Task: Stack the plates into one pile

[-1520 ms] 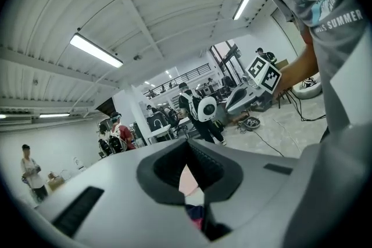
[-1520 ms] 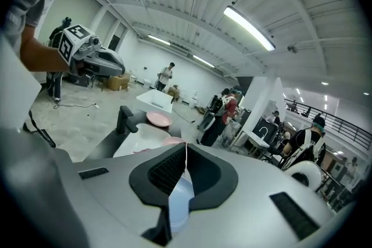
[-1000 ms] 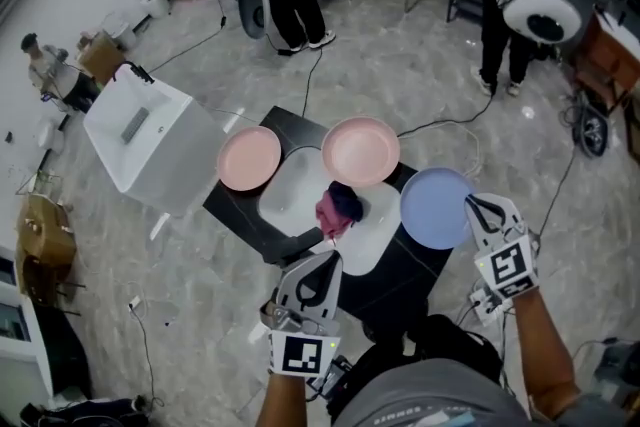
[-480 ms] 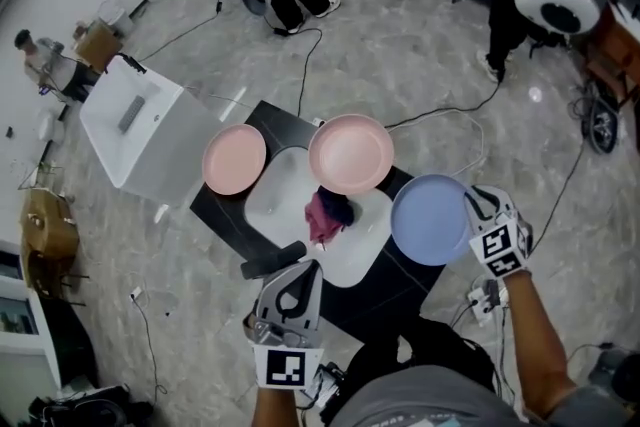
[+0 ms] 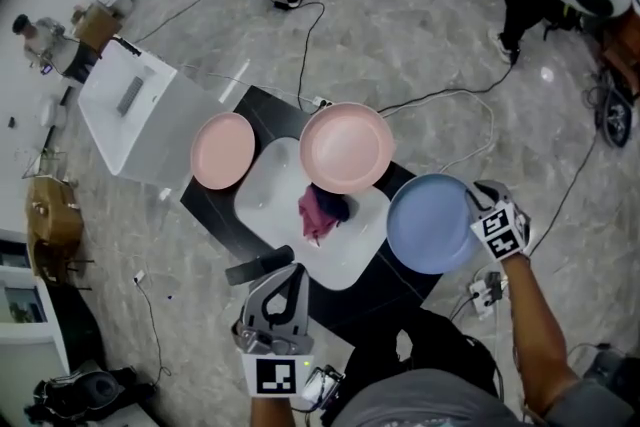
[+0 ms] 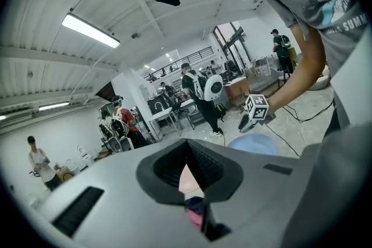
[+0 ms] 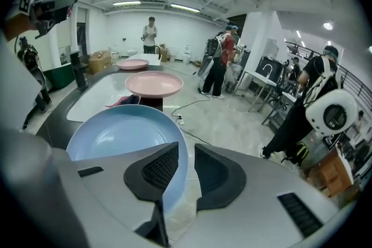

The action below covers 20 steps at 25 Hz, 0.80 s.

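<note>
Down at six o'clock the left claw (image 5: 289,273) hovers over the near edge of the black surface (image 5: 212,205), clenched tight with nothing in it, pointing up the surface toward the middle. Just beside its tip, at nine o'clock from it, lies a dark bar-shaped item (image 5: 258,265); what it is, hard to say. Out at four o'clock the right claw (image 5: 472,201) has the blue plate (image 5: 428,223) by its right rim, the rim running between the two jaws and lying against one pad; the plate hangs over the surface's right corner. In the middle sits a white mat (image 5: 262,203), and on it a crumpled magenta-and-dark cloth (image 5: 320,210). At twelve o'clock from the cloth, the large pink plate (image 5: 347,147) stands raised above it, its near edge overlapping the cloth. Over at ten o'clock the small pink plate (image 5: 223,150) rests on the surface's far left corner, well apart from the blue one. Beyond, cables (image 5: 440,100) trail across the marble floor.
</note>
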Motion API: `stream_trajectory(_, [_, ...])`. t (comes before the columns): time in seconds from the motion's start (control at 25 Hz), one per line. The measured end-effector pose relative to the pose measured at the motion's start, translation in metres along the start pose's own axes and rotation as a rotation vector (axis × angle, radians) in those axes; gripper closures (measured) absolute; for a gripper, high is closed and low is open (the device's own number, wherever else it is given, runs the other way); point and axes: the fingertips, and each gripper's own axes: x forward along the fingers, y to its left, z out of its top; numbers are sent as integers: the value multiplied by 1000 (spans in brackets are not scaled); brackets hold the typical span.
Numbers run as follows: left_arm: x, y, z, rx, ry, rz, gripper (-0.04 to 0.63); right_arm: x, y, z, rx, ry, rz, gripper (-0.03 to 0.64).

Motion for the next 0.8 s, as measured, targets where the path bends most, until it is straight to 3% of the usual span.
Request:
stream_trajectory(0.56, [21,2,-13,-24,53,6,594,45,1,-49,156,110,140,508])
stream_trajectory(0.8, [22,5,-15,-25,58,3,594,46,6,-48,223,122,201,553])
